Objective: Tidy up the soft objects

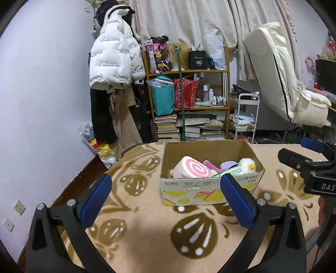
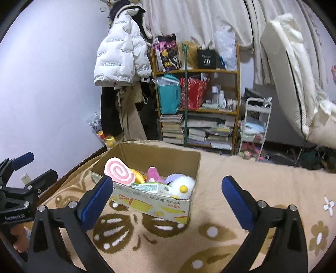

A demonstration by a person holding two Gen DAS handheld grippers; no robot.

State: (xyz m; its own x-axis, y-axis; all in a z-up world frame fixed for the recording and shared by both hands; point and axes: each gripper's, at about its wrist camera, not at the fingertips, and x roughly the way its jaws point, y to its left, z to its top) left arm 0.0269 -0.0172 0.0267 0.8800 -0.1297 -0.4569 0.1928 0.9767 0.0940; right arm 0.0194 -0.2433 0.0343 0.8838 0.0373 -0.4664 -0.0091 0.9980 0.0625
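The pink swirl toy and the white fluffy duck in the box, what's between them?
Between the pink swirl toy and white duck: a pink plush, purple one and green packet, right wrist view.

I am looking into a lived-in bedroom of a home. A beige blanket with brown leaf and flower patterns covers the surface in front of me. At twelve o'clock stands a wooden shelf crammed with gift bags, toiletry bottles and stacked books. At eleven o'clock a white puffer jacket hangs against the wall, over other clothes. Pale curtains hang behind, and at two o'clock a white mattress leans upright, beside a small white trolley.
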